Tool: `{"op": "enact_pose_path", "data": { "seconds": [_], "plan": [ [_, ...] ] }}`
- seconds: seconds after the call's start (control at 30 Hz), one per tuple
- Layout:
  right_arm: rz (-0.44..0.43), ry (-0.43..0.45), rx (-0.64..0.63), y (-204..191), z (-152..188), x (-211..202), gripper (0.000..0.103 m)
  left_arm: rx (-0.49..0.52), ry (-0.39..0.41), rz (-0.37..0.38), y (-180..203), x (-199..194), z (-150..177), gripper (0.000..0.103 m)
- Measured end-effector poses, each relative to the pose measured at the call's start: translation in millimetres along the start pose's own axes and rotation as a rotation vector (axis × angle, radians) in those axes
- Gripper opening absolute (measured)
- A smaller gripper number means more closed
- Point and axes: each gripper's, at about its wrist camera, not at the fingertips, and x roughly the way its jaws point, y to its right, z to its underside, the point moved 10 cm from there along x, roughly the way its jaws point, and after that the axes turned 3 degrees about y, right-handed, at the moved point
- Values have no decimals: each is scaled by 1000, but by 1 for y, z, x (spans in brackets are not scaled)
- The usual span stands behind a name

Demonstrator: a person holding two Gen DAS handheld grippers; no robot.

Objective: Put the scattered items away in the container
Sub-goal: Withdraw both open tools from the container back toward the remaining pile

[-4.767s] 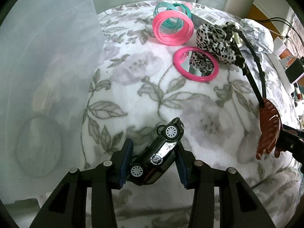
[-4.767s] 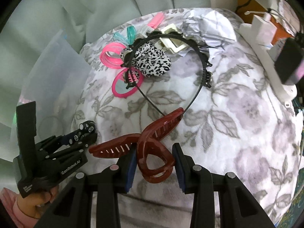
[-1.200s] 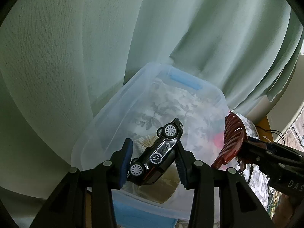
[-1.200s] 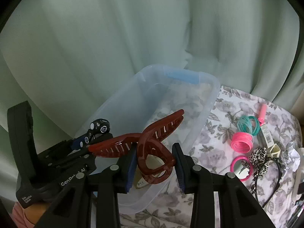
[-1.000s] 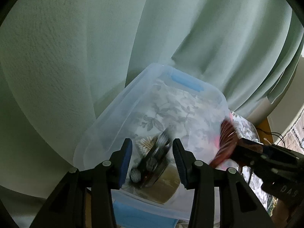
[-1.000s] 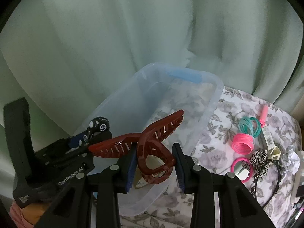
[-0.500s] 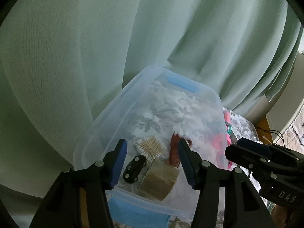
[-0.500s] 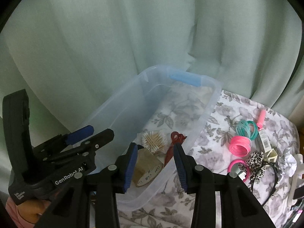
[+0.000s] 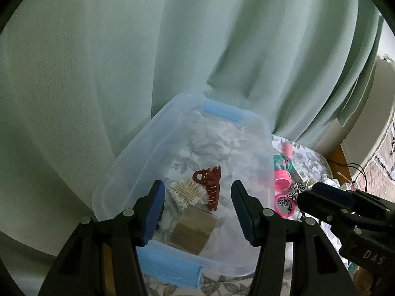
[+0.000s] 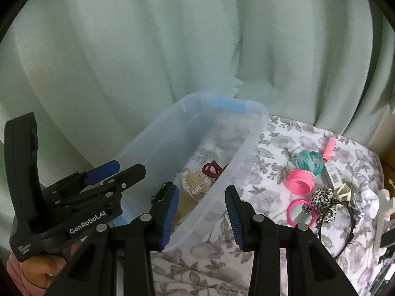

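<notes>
The clear plastic container (image 9: 148,157) with blue handles stands on the floral cloth; it also shows in the right wrist view (image 10: 249,143). Inside lie a red-brown hair claw (image 9: 209,185) (image 10: 212,169), a bundle of cotton swabs (image 9: 186,192) (image 10: 195,180) and a brown tape roll (image 9: 193,230). The black toy car (image 10: 159,192) shows only as a sliver behind my right finger. My left gripper (image 9: 196,207) is open and empty above the container. My right gripper (image 10: 201,209) is open and empty over its right rim.
On the cloth right of the container lie pink bangles (image 10: 300,181), teal bangles (image 10: 308,161), a pink ring mirror (image 10: 300,212), a leopard-print scrunchie (image 10: 322,202) on a black headband (image 10: 348,227), a pink tube and crumpled foil. A green curtain (image 9: 172,49) hangs behind.
Both grippers carried their items from the cloth to above the container and opened. The toy car and the hair claw dropped into the container. The jaws now stand wider.
</notes>
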Motion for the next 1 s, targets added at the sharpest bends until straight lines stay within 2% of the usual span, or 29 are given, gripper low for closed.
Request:
{"op": "enact_pose_path", "data": {
  "seconds": [0.23,0.3,0.6,0.77,1.0],
  "plan": [
    [1,33,31,6,1,-25,46,40,14,-5,19,-11,-3,58],
    [0,44,38,10,2,-30,46,54,21,-4,26,-15,-4,64],
    [17,94,108,35,6,-57,52,107,20,16,62,-21,-2,65],
    [39,129,173,64,13,-77,56,112,15,49,89,-22,-1,65],
    [97,169,294,123,28,-103,56,231,4,80,146,-24,9,65]
  ]
}}
